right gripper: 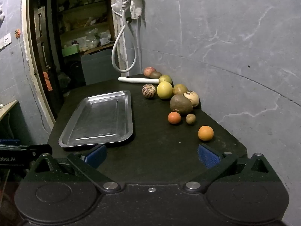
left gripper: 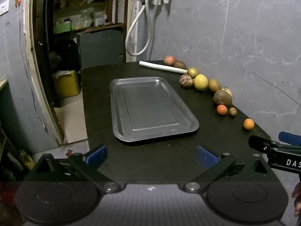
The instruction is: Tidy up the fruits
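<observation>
A metal tray (left gripper: 120,101) (right gripper: 75,131) lies bare on the black table. Several fruits line the table's right side along the wall: a yellow round fruit (left gripper: 201,82) (right gripper: 164,90), a large brown fruit (left gripper: 222,97) (right gripper: 181,104), a red-orange fruit (left gripper: 222,110) (right gripper: 174,117), an orange (left gripper: 248,124) (right gripper: 205,133), a striped fruit (left gripper: 185,81) (right gripper: 148,91), a red apple (left gripper: 169,60) (right gripper: 149,71). My left gripper (left gripper: 151,156) is open and empty just before the tray's near edge. My right gripper (right gripper: 152,155) is open and empty, the orange just beyond its right finger.
A white stick (left gripper: 162,67) (right gripper: 138,80) lies at the table's far end. A white hose (left gripper: 138,30) hangs on the wall behind. An open doorway with shelves and a yellow can (left gripper: 65,83) is at left. The grey wall (right gripper: 235,56) borders the fruits.
</observation>
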`<state>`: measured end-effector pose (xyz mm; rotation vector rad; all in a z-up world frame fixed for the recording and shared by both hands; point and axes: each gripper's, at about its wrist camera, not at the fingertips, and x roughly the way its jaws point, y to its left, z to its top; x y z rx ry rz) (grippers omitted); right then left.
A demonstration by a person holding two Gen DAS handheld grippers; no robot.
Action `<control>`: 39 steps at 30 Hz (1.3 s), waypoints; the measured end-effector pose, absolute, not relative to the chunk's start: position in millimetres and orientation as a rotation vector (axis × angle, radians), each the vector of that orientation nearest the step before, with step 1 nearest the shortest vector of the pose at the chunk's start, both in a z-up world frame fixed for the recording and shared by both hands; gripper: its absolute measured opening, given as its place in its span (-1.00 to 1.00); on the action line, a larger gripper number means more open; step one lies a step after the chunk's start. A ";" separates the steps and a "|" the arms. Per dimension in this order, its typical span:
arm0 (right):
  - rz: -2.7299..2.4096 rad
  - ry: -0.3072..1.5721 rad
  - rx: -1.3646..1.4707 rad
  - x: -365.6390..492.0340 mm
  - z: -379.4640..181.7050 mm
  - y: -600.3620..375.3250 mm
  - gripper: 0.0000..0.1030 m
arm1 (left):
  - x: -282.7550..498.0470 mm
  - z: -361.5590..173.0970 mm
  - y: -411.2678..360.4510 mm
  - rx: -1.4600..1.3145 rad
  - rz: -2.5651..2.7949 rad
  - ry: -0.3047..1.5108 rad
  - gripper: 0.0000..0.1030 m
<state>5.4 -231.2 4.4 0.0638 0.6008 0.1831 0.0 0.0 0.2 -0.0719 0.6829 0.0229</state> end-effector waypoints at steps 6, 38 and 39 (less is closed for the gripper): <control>0.182 0.604 0.058 5.6 4.3 -230.6 0.99 | -0.4 -0.4 0.4 -0.072 0.023 0.686 0.99; 0.183 0.616 0.059 10.9 1.7 -230.6 0.99 | 8.6 -6.4 6.3 -0.097 0.009 0.732 0.99; 0.183 0.616 0.059 10.9 1.7 -230.6 0.99 | 8.8 -6.6 6.4 -0.097 0.009 0.733 0.99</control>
